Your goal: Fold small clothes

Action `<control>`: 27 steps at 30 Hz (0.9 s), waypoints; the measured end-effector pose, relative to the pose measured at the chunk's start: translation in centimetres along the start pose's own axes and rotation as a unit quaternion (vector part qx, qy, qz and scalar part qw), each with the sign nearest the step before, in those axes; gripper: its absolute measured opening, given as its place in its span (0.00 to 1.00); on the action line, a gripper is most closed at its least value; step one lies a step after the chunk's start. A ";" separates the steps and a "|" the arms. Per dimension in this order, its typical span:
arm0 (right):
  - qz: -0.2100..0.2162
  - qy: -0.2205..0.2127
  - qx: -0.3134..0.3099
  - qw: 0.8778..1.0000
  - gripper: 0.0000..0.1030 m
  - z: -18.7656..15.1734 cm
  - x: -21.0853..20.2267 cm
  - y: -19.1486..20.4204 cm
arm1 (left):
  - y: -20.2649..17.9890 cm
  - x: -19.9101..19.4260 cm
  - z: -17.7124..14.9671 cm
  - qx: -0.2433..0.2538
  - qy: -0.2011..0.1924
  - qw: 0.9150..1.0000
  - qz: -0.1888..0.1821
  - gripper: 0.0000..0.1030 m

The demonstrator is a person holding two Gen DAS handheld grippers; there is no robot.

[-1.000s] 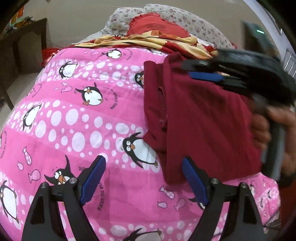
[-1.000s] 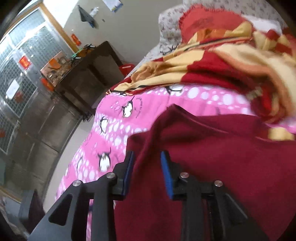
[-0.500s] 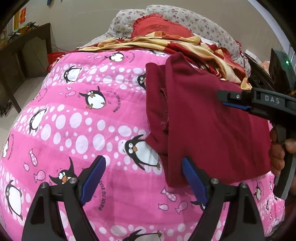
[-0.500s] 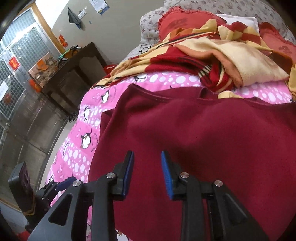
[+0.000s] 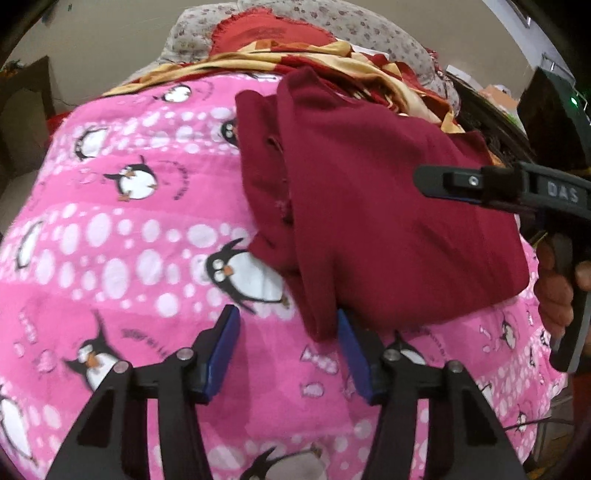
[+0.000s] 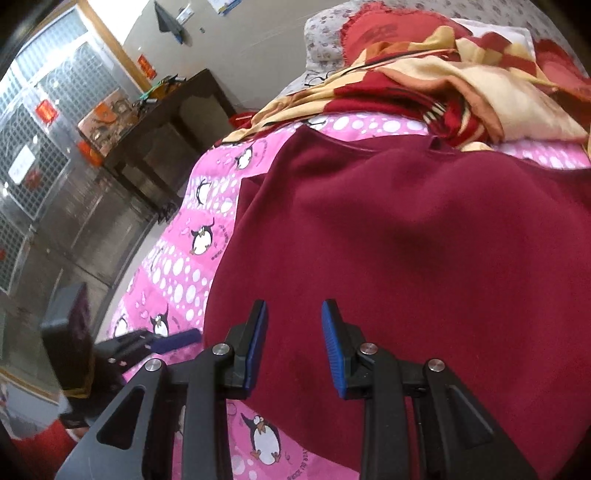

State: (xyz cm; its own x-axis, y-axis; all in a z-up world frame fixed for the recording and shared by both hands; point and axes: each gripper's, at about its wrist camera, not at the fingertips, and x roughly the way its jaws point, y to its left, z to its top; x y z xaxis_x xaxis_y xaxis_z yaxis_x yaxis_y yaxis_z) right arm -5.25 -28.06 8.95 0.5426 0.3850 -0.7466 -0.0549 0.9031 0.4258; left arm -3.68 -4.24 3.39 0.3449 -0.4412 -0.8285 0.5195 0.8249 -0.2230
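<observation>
Pink penguin quilt [image 5: 122,236] on a bed is the work surface: soft, puffy, no firm backing for a pinch.

Left gripper [image 5: 288,347]: jaws have just been closing, now part open. Near corner of the maroon garment [image 5: 388,221] sits just inside the right pad [image 5: 349,350]; pads are not pressing on it, so nothing is gripped. Left pad is over bare quilt.

Right gripper [image 6: 293,345]: jaws part open, hovering over the garment's near edge, cloth below the gap, nothing pinched. The person's hand [image 5: 557,291] is on its grip at the right edge of the left view.

Garment: lies flat on the quilt, one side already folded over lengthwise so a narrow strip of the under layer shows on its left. Far edge touches the red-and-yellow blanket [image 6: 443,85].

Handling (judgement): light knit, limp, no stiffness, will drape and sag from any single grab point. Not slippery, not fragile. Best hold is the two near corners, pinching all layers together, else the under layer stays behind. Keep the pinch shallow to avoid taking quilt with it.

Room: floral pillow [image 5: 369,26] and red cushion [image 5: 269,31] at the head, dark wooden table [image 6: 162,125] beside the bed, gridded window [image 6: 40,122] beyond, plain wall.
</observation>
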 end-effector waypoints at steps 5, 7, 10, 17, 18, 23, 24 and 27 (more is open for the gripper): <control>-0.005 0.000 0.000 1.000 0.55 -0.1 -0.1 0.0 | 0.0 1.0 0.7 -0.004 0.011 0.998 -0.060 0.14; -0.002 -0.001 0.001 1.000 0.55 0.0 -0.2 0.0 | -0.5 0.6 0.7 0.014 0.011 0.998 -0.058 0.10; 0.001 -0.002 0.003 1.000 0.55 0.0 -0.1 0.0 | -0.8 -0.6 0.7 0.039 0.007 0.998 -0.046 0.08; 0.011 -0.001 0.008 1.000 0.55 -0.2 0.4 -0.1 | 0.6 -1.0 -0.7 0.030 0.010 0.999 -0.035 0.08; 0.009 -0.002 0.006 1.000 0.55 -0.1 0.5 0.0 | 0.5 -1.0 -0.7 0.027 0.008 0.999 -0.034 0.08; -0.016 -0.020 -0.015 1.000 0.55 2.0 0.7 0.9 | -0.5 -1.7 -0.7 0.035 0.000 0.999 -0.015 0.10; -0.025 -0.028 -0.016 0.999 0.55 2.9 0.9 1.0 | -0.7 -1.9 -0.6 0.036 -0.003 0.999 -0.007 0.10; -0.044 -0.043 -0.017 0.998 0.55 5.3 1.8 1.1 | -0.9 -2.9 -0.3 0.024 -0.017 1.000 -0.004 0.31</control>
State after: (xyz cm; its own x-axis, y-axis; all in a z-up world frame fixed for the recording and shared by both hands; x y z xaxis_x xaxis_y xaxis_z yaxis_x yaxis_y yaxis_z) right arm 0.16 -27.37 10.78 0.6164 0.2875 -0.7331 -0.0307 0.9390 0.3424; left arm -5.39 -3.60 5.82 0.3657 -0.4606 -0.8087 0.5591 0.8034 -0.2047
